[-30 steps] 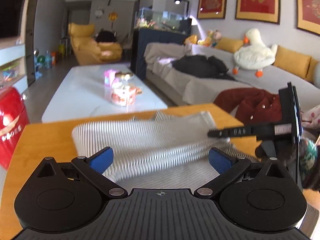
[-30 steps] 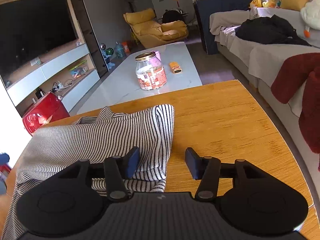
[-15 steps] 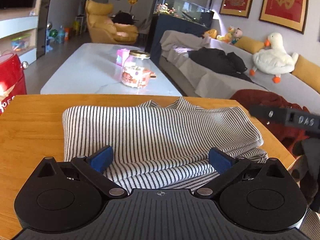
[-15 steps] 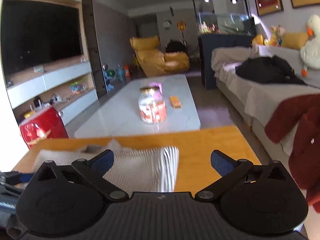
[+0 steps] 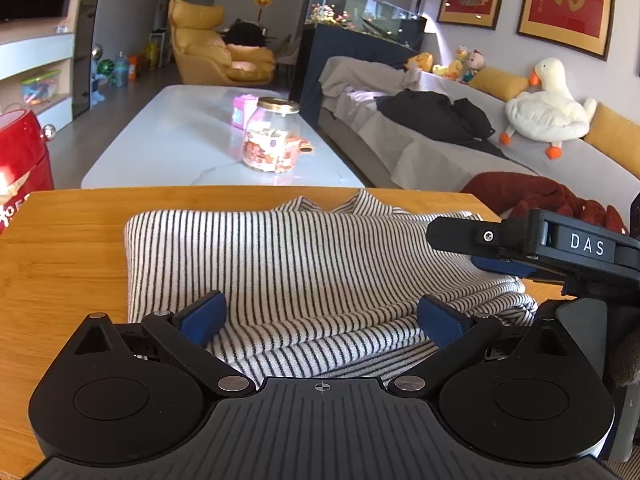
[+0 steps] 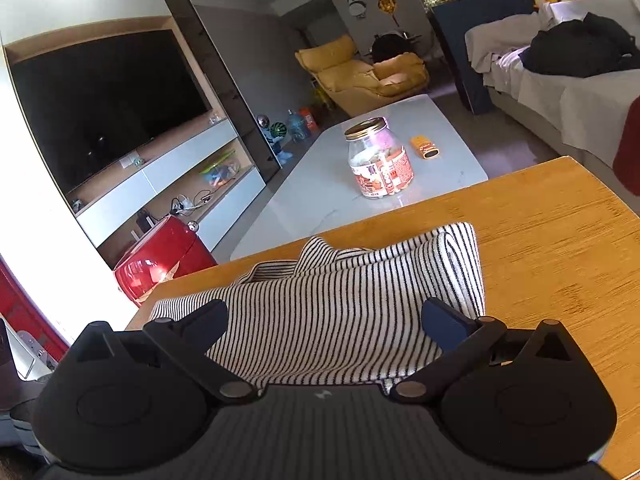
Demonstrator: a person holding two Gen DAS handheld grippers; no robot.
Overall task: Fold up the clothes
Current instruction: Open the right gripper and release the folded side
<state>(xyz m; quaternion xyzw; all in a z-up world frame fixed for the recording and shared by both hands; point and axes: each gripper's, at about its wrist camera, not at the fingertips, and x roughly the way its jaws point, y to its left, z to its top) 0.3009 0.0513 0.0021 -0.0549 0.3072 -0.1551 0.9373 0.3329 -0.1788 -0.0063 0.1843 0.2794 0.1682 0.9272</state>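
Note:
A black-and-white striped shirt (image 5: 304, 268) lies folded on the wooden table (image 5: 60, 248), collar at the far edge. My left gripper (image 5: 320, 320) is open and empty, its blue pads just above the shirt's near edge. My right gripper (image 6: 324, 320) is open and empty over the same shirt (image 6: 340, 300) from the right side. It also shows in the left wrist view (image 5: 496, 248), over the shirt's right edge.
A white coffee table (image 5: 180, 144) beyond holds a glass jar (image 5: 272, 136). A red appliance (image 6: 160, 260) stands left of the wooden table. A grey sofa (image 5: 440, 152) on the right carries a dark red garment (image 5: 536, 196), black clothes and a plush duck.
Both grippers have let go of the shirt and opened wide. The shirt now lies flat and folded. The right gripper has swung back over its right edge.

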